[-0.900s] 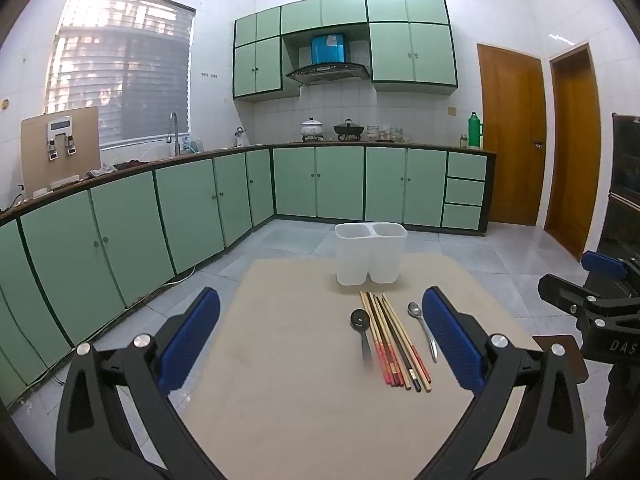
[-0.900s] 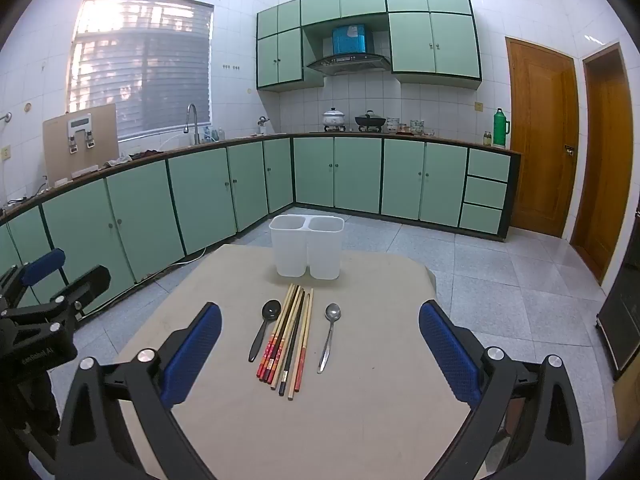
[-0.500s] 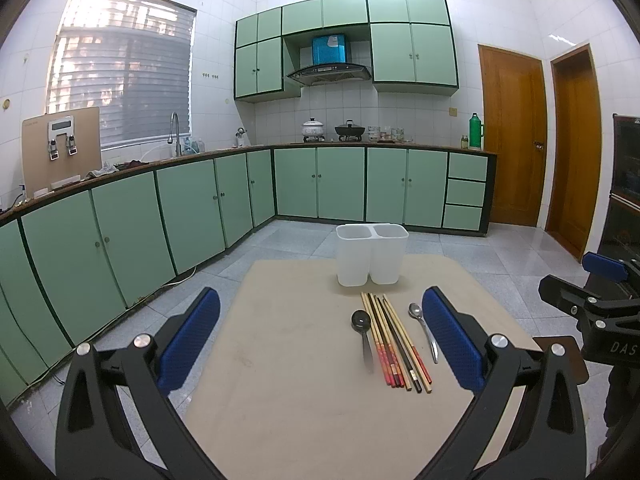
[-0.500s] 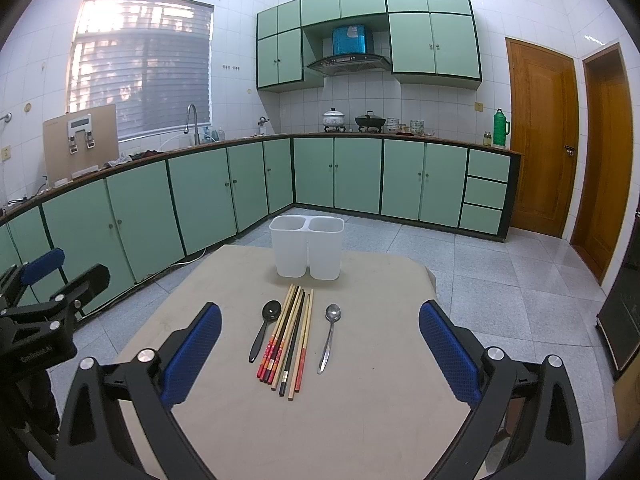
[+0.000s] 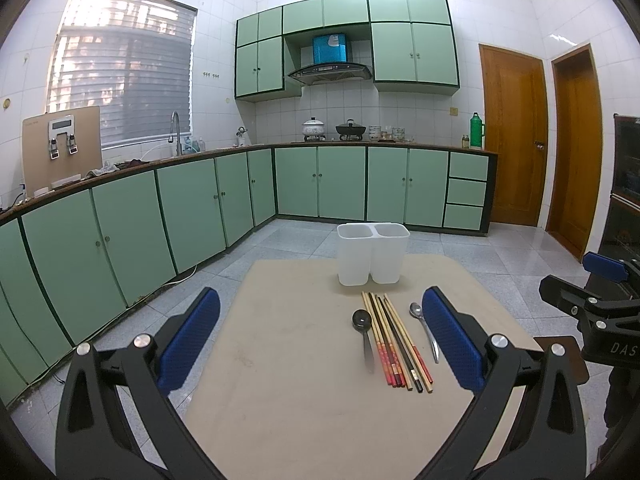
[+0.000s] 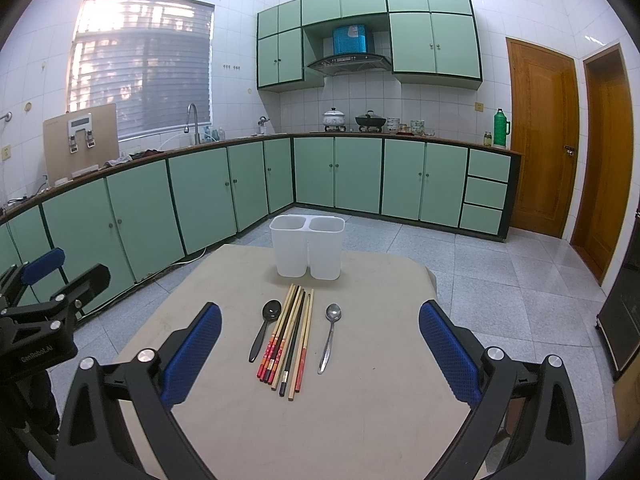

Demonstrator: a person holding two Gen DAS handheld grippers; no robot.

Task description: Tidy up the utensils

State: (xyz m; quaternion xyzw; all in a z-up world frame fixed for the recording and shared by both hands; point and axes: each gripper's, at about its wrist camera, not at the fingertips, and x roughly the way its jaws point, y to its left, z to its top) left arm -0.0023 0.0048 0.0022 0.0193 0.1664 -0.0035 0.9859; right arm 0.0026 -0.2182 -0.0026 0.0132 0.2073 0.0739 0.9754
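A white two-compartment holder (image 5: 373, 253) (image 6: 307, 252) stands at the far end of a beige table (image 5: 288, 380) (image 6: 360, 408). In front of it lie a black spoon (image 5: 363, 332) (image 6: 264, 332), a bundle of several chopsticks (image 5: 396, 344) (image 6: 290, 340) and a silver spoon (image 5: 425, 330) (image 6: 329, 334). My left gripper (image 5: 320, 340) is open and empty, hovering over the table's near left. My right gripper (image 6: 320, 348) is open and empty, centred behind the utensils. Each gripper shows at the edge of the other's view (image 5: 600, 312) (image 6: 40, 312).
Green kitchen cabinets (image 5: 200, 208) run along the left and back walls under a counter with a sink tap (image 5: 175, 132) and pots (image 5: 351, 129). Two wooden doors (image 5: 516, 140) are at the right. Tiled floor surrounds the table.
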